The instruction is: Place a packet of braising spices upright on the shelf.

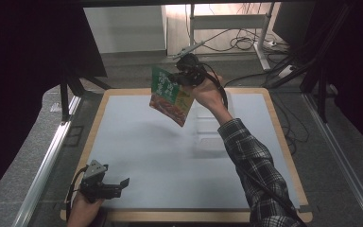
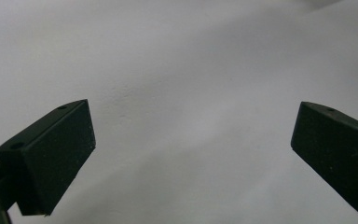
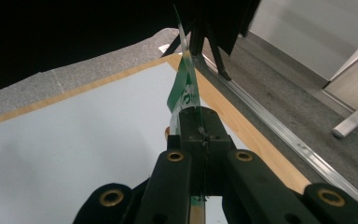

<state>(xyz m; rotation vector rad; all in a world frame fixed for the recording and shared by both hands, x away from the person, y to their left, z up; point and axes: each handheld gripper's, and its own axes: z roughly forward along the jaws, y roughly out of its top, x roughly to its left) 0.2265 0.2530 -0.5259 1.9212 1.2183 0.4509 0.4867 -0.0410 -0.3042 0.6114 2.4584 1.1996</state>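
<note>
Over the far middle of the table (image 1: pixel 137 142), the right gripper (image 1: pixel 178 77) is raised well clear of the surface, jaws pressed together on a green food packet (image 1: pixel 169 97). Packet hangs tilted below and left of the jaws, pinched near its upper edge; printed face shows green at the top, a food photo lower down. Right hand (image 1: pixel 208 92) wraps the gripper body, plaid sleeve (image 1: pixel 255 165) running back to the bottom edge, cable trailing along the arm.

Right gripper view: packet (image 3: pixel 185 88) seen edge-on, thin sheet rising straight out of the closed jaws, right gripper (image 3: pixel 200 135) clamped tight on it, pale table top (image 3: pixel 65 140) and wood rim behind.

Near-left corner: left gripper (image 1: pixel 116 183) sits low over the table edge, held by the left hand (image 1: pixel 82 208), grey plate on top, jaws pointing right. Left gripper view: left gripper (image 2: pixel 193 140) jaws spread wide, nothing between them, bare white table top (image 2: pixel 177 70) beyond.

Grippers well apart. Clear plastic tray (image 1: pixel 208 123), faint, on the table under the right forearm.
</note>
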